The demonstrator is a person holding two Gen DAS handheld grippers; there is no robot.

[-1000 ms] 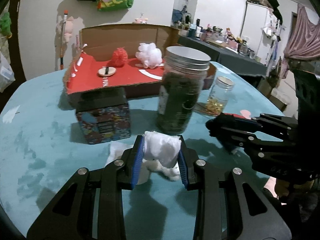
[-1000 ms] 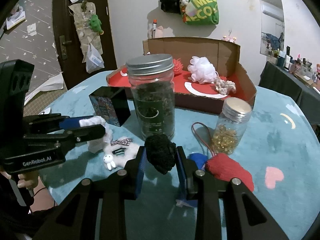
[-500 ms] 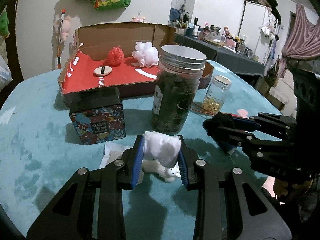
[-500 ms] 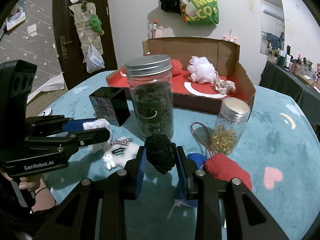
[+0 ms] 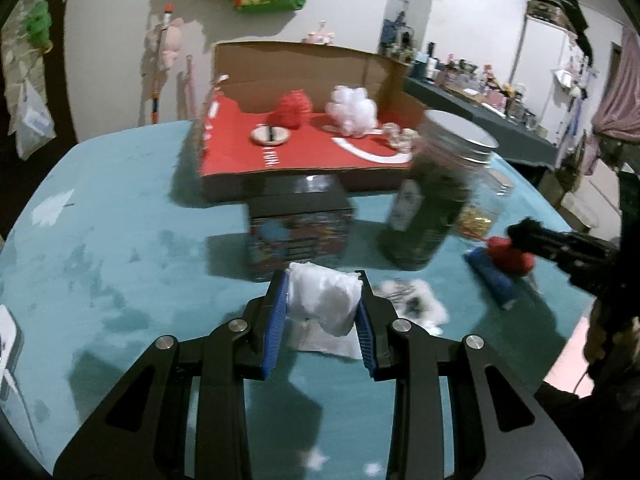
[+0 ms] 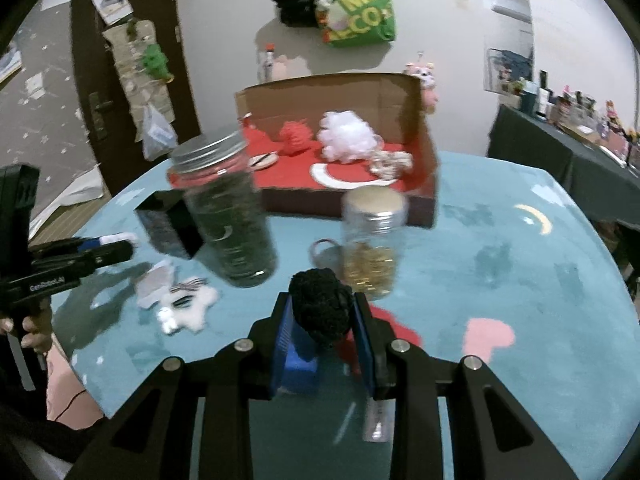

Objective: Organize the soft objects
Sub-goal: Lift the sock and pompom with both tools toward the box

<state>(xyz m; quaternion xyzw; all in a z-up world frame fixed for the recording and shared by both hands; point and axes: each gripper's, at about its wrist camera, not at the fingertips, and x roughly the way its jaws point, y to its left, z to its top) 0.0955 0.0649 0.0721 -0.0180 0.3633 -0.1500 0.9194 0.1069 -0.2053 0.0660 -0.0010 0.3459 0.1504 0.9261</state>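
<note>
Two soft things are off the table [image 5: 120, 216] right now, one in each claw. The left claw [image 5: 322, 300] is pinching a crumpled white fluffy wad [image 5: 323, 300] between its blue pads, at the lower middle of the left wrist view, above the teal cloth. The right claw [image 6: 322, 314] is pressed onto a black woolly ball [image 6: 322, 308], knobbly and matte, lower centre of the right wrist view.

Further back, in the upper middle of both views, an open cardboard box [image 5: 304, 64] with a red floor holds a red pompom [image 5: 294, 108] and a white mesh puff [image 5: 354, 110]. A white plush piece [image 6: 186, 306] lies flat on the table at left of the right view, and a red knitted piece [image 5: 510, 256] sits beside a blue item [image 5: 492, 276] at right of the left view.

The tall dark jar [image 6: 228, 216], the small jar [image 6: 372, 236] and the patterned tin [image 5: 298, 232] are smeared by blur; labels are unreadable. The red piece is mostly hidden behind the right claw in its own view. Both claws point level, toward the box.
</note>
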